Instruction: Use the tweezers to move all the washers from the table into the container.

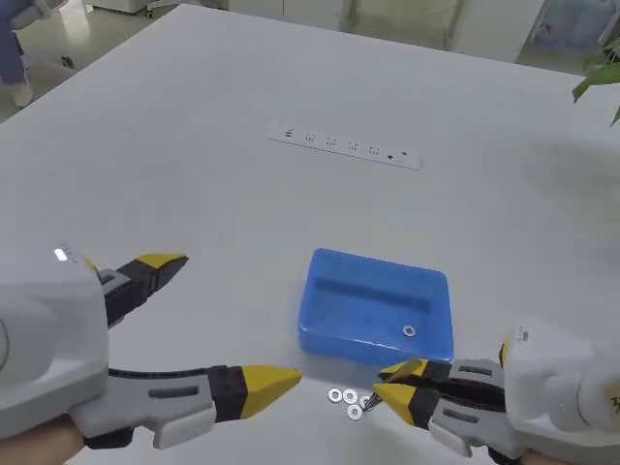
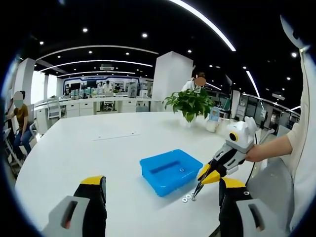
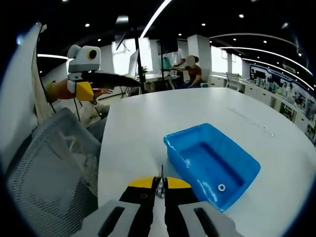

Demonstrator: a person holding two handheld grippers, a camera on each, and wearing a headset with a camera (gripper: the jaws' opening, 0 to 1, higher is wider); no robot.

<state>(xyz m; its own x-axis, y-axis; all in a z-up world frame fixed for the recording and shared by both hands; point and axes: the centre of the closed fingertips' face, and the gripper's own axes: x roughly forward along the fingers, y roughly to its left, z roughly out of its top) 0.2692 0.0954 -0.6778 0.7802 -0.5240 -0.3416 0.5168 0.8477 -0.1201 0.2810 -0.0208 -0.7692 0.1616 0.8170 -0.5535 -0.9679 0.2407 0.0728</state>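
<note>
- Right gripper [image 3: 160,183] is closest to its own camera. Its yellow-tipped jaws are squeezed tight on the thin metal tweezers [image 3: 161,170].
- Small silver ring washers [image 1: 350,397] lie in a little bunch on the white table [image 1: 291,87], just in front of the blue plastic container [image 1: 368,291].
- The tip of the tweezers is right beside them. I cannot tell if it touches one.
- One washer [image 1: 409,331] lies inside the container.
- I think I am at the step of picking up the next washer.
- Next I must pinch just one flat ring, lift it over the near wall and let go. That needs slow, careful aim.
- Left gripper [image 1: 232,318] hovers off to the left, jaws wide apart, holding nothing.
- A long white power strip [image 1: 344,145] lies further back.
</note>
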